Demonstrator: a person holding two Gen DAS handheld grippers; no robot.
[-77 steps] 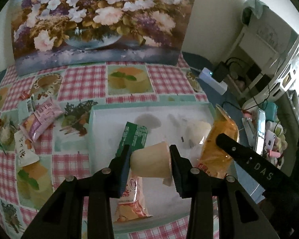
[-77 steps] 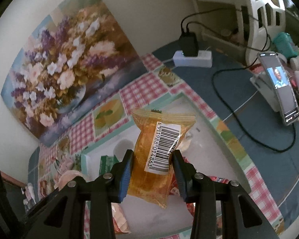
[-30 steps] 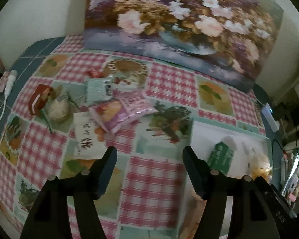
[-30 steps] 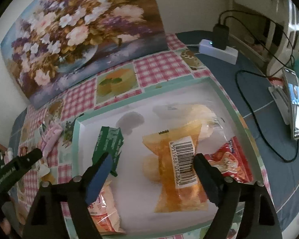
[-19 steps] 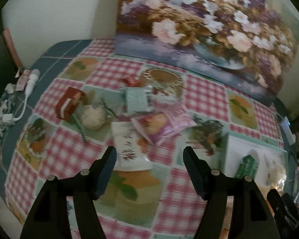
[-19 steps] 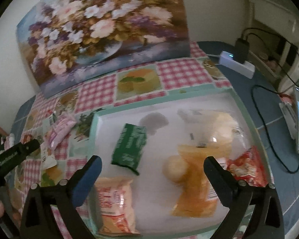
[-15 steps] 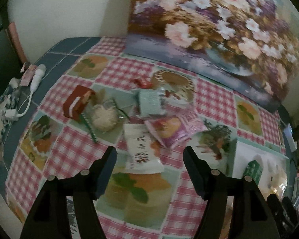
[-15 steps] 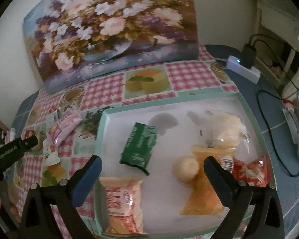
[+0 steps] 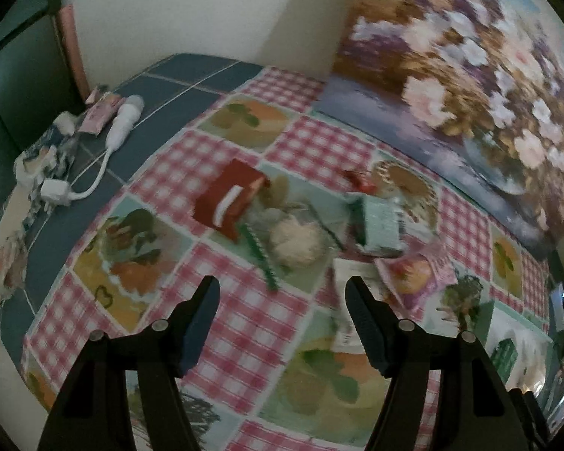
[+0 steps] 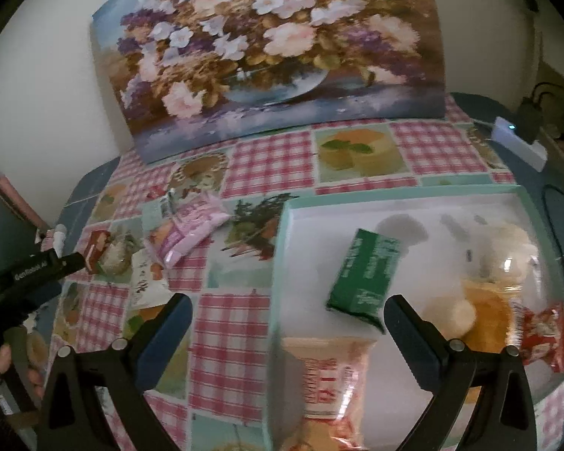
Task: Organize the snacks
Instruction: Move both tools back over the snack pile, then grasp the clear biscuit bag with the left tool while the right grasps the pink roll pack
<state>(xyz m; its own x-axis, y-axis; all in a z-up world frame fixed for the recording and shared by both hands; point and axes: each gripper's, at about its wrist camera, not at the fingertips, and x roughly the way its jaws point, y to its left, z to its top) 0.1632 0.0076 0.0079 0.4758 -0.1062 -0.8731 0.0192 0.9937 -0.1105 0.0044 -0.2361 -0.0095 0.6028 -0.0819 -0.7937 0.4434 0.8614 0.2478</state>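
Checked pink-and-white cloth (image 9: pixel 244 323) covered the table under both tools. The left gripper (image 9: pixel 282 300) hung above it with its jaws spread wide and nothing between them, facing a loose cluster of snacks: a red box (image 9: pixel 227 203), a pale round wrapped cake (image 9: pixel 295 242), a mint-green packet (image 9: pixel 379 225) and a pink packet (image 9: pixel 413 278), all lying near one another, though blur hid whether they touched. The right gripper (image 10: pixel 287 315) was likewise spread and empty, poised over the near left edge of the teal-rimmed tray (image 10: pixel 282 248). Inside the tray lay a green packet (image 10: pixel 364 274), an orange packet (image 10: pixel 488 312) and a red packet (image 10: pixel 545 334).
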